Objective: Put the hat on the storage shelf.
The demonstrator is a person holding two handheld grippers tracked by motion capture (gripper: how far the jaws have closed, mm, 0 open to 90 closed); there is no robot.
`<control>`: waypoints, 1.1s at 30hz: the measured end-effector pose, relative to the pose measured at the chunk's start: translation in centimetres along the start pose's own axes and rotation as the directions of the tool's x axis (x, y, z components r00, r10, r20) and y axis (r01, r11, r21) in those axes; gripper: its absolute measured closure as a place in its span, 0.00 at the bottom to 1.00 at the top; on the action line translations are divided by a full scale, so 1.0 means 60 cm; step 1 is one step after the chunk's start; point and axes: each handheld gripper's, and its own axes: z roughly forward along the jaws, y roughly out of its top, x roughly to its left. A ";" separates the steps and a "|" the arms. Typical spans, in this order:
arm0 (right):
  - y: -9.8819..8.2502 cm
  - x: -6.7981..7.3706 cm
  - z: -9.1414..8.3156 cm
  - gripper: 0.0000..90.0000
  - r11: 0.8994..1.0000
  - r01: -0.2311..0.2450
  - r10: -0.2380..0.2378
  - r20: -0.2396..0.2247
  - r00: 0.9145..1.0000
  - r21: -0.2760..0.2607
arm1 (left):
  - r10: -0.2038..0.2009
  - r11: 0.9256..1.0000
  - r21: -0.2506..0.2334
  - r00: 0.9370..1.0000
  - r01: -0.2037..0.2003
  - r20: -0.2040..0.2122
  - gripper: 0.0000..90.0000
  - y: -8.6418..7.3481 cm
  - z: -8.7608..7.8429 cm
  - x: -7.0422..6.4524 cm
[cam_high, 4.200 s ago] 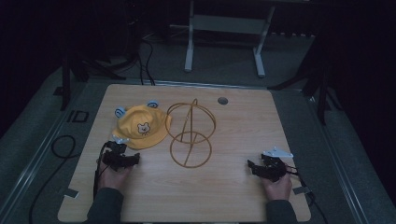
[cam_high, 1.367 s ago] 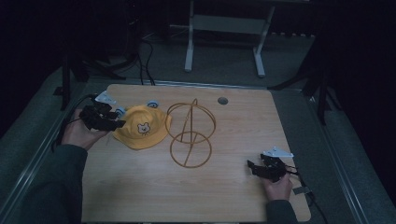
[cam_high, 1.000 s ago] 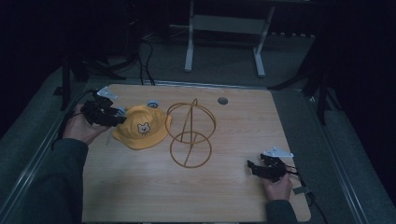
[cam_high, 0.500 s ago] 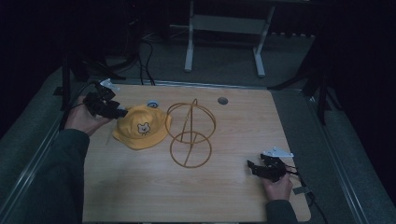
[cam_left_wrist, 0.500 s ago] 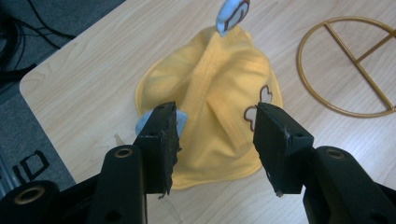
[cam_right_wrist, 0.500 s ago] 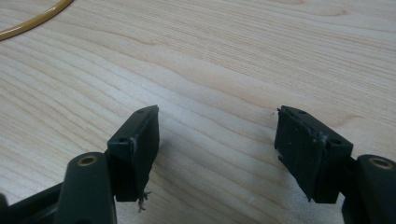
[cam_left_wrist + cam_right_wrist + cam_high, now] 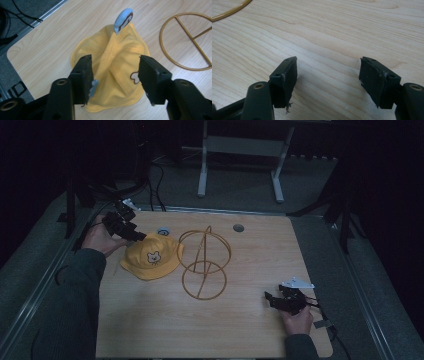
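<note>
The left hand-held gripper hovers at the far left corner of the bench, its two black jaws standing wide apart after just opening further, with nothing pressed between the pads. In the left gripper view the yellow bear hat lies directly beyond and below the left hand-held gripper, framed by the gap between the jaws; a ridge of its cloth stands up along the middle, and the nearer blue ear sits just beside the left jaw's pad (whether it touches the pad cannot be told). The other blue ear sticks up at the far rim of the hat. From the high view the hat rests on the bench just below and to the right of that gripper, bear face showing. Farther out on the same side stands the gold wire hat stand, its base ring close beside the hat's brim; part of that ring shows past the right jaw in the left gripper view.

The right hand-held gripper rests low over the near right part of the bench, well apart from the hat and stand, its jaws spread open over bare wood, holding nothing. A curve of the gold ring lies far off to its upper left.
</note>
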 end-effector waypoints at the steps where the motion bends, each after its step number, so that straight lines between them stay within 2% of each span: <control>1: 0.000 0.000 0.000 0.34 1.000 0.000 0.000 0.000 1.000 0.000 | 0.000 1.000 0.000 1.000 0.000 0.000 0.46 0.000 0.000 0.000; 4: 0.000 0.000 0.000 0.34 1.000 0.000 0.000 -0.001 1.000 0.000 | 0.002 1.000 0.010 1.000 -0.002 0.001 0.43 0.011 0.010 -0.002; 8: 0.000 0.000 0.000 0.34 1.000 0.001 -0.001 -0.002 1.000 0.000 | 0.014 1.000 0.021 0.999 -0.015 0.030 0.41 0.017 0.022 -0.001; 13: 0.000 0.000 0.000 0.34 1.000 0.002 -0.002 -0.002 1.000 -0.001 | 0.016 0.999 0.043 0.999 -0.017 0.030 0.39 0.022 0.040 0.001; 17: 0.000 0.000 0.000 0.34 1.000 0.002 -0.002 -0.003 1.000 -0.001 | 0.036 0.997 0.067 0.999 -0.038 0.027 0.39 0.029 0.057 0.002; 18: 0.000 0.000 0.000 0.34 1.000 0.003 -0.003 -0.003 1.000 -0.001 | 0.042 0.995 0.088 0.999 -0.044 0.022 0.39 0.030 0.066 0.003; 21: 0.000 0.000 0.000 0.34 1.000 0.003 -0.003 -0.005 1.000 -0.001 | 0.038 0.994 0.105 0.999 -0.040 0.019 0.39 0.029 0.075 0.006; 22: 0.000 0.000 0.000 0.34 1.000 0.004 -0.004 -0.008 1.000 -0.002 | 0.031 0.992 0.125 0.999 -0.034 0.023 0.40 0.028 0.087 0.007; 27: 0.000 0.000 0.000 0.34 1.000 0.003 -0.003 -0.011 1.000 -0.001 | 0.050 0.979 0.197 0.999 -0.049 -0.001 0.48 0.031 0.118 -0.001; 29: 0.000 0.000 0.000 0.34 1.000 0.004 -0.004 -0.012 1.000 -0.001 | 0.044 0.979 0.199 0.999 -0.044 0.002 0.52 0.032 0.122 -0.001; 31: 0.000 0.000 0.000 0.34 1.000 0.004 -0.004 -0.013 1.000 -0.002 | 0.019 0.974 0.225 1.000 -0.021 0.009 0.65 0.033 0.126 0.002; 33: 0.000 0.000 0.000 0.34 1.000 0.004 -0.004 -0.013 1.000 -0.001 | 0.010 0.972 0.234 1.000 -0.015 0.021 0.76 0.033 0.126 0.005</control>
